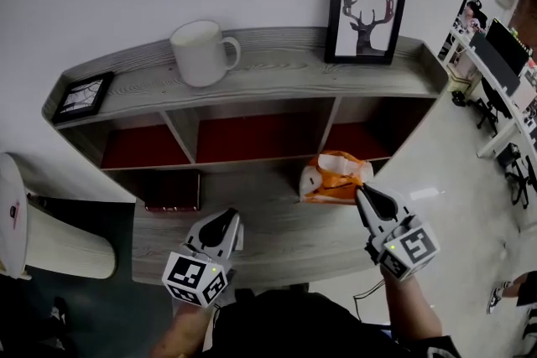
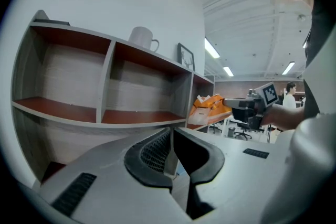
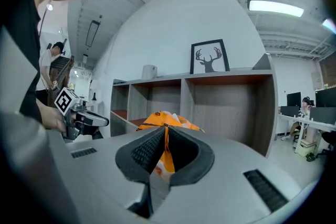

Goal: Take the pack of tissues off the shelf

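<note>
The pack of tissues (image 1: 334,177), orange and white, hung from my right gripper (image 1: 362,194), whose jaws were pinched on a fold of its wrapper; in the right gripper view the orange film showed squeezed between the pads (image 3: 157,150). The pack sat out in front of the shelf (image 1: 277,73), before the front edge of the right-hand compartment and above the wide lower board (image 1: 268,226). I could not tell whether its underside touched that board.

The three red-floored compartments behind it stood open, with nothing in the pack's way. To its right the shelf's end wall ran down to bare floor (image 1: 436,180), giving free room on that side, with desks (image 1: 503,71) well apart beyond.

My left gripper (image 1: 228,218) was over the left part of the lower board, well apart from the pack, its jaws pressed together on nothing. Just beyond its tip a dark flat thing (image 1: 172,190) lay at the back of the board.

On the shelf's top stood a white mug (image 1: 201,53) and a deer picture (image 1: 366,11), both set back from the front edge, and a small frame (image 1: 80,95) lay at the left end.
</note>
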Tool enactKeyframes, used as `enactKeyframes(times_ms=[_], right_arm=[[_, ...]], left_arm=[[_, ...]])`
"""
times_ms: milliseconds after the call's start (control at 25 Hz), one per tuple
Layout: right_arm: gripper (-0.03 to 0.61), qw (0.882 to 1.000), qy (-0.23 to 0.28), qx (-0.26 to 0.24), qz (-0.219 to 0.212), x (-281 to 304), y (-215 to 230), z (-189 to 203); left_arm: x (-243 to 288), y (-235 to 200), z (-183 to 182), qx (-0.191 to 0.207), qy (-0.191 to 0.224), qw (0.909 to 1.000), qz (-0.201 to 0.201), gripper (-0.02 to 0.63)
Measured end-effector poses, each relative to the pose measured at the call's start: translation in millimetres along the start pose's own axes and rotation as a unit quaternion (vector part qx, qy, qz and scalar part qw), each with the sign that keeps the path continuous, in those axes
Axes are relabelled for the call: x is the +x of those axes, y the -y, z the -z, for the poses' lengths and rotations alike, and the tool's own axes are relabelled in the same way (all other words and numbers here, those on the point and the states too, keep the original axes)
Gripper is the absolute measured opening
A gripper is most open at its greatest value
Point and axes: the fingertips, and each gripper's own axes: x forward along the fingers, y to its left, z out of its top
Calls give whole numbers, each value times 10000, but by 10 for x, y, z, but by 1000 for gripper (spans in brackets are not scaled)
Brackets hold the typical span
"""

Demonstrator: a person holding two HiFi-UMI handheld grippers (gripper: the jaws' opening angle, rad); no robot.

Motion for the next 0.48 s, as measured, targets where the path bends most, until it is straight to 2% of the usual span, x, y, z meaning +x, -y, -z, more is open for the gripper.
enactKeyframes(times_ms=[200, 480], right_arm=[[26, 9994, -100, 141, -287, 103, -402, 80], [26, 9962, -137, 321, -799, 315, -907, 232]], left_arm=[[-70, -29, 23, 2, -47, 9998, 178, 29], [-205, -81, 16, 13, -65, 9998, 202, 29]])
